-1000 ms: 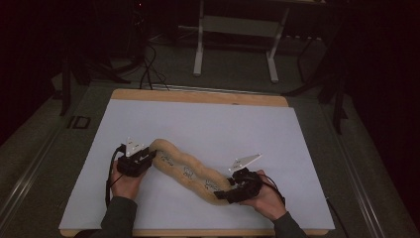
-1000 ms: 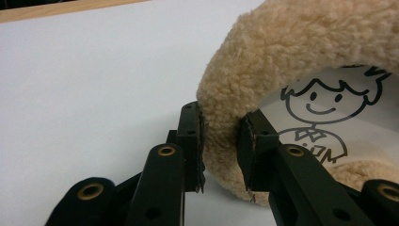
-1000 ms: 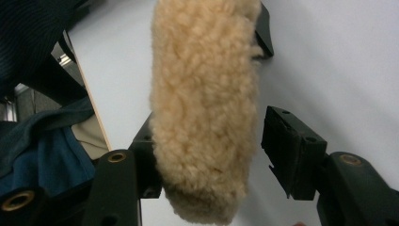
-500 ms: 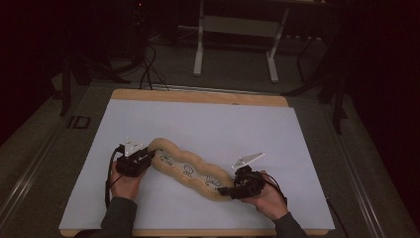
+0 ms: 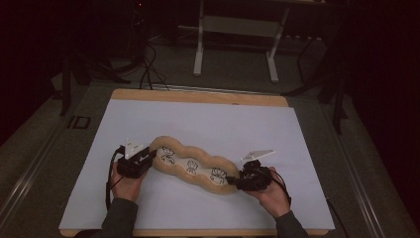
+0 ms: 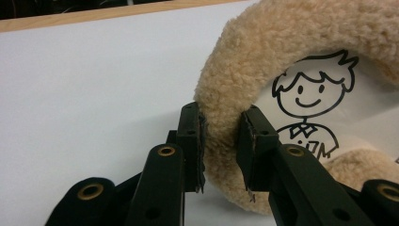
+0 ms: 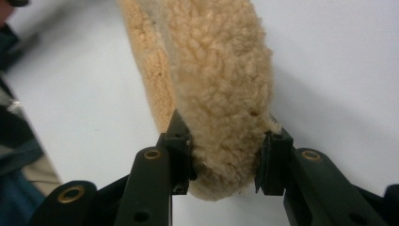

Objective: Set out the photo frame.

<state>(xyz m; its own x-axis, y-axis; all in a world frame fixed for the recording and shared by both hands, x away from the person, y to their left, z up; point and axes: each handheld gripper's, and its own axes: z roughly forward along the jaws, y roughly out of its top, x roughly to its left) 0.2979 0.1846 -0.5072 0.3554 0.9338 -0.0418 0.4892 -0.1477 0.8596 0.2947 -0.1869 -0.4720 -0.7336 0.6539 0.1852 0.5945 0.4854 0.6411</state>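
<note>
White sheeting covers the tabletop [image 5: 208, 119], with a strip of bare wood showing along its far edge. On it, toward the person's side, lies a long fleecy cushion [image 5: 193, 166] of tan plush, wavy in outline, running from nearer the left at its far end down toward the right at its near end. Its flat middle is a pale panel printed with three line-drawn cartoon figures [image 5: 190, 166]; in the left gripper view one of these, a smiling child with spiky hair [image 6: 310, 101], sits just inside the plush border.

The left hand [image 5: 126, 186] holds the left claw [image 5: 148, 159] at the cushion's left end. In the left gripper view its two black jaws stand at a middling gap with the fleecy rim [image 6: 221, 122] between them, the pads pressed into the pile on both sides, so it grips the cushion's border.

The right hand [image 5: 272, 196] holds the right claw [image 5: 237, 181] at the cushion's right end. Its jaws have just been closing, and the right gripper view shows them set against either side of the thick plush edge [image 7: 221, 117], pinching it. A grey three-cornered plate [image 5: 257, 154] rises over this claw, and a smaller one [image 5: 132, 147] tops the left.
</note>
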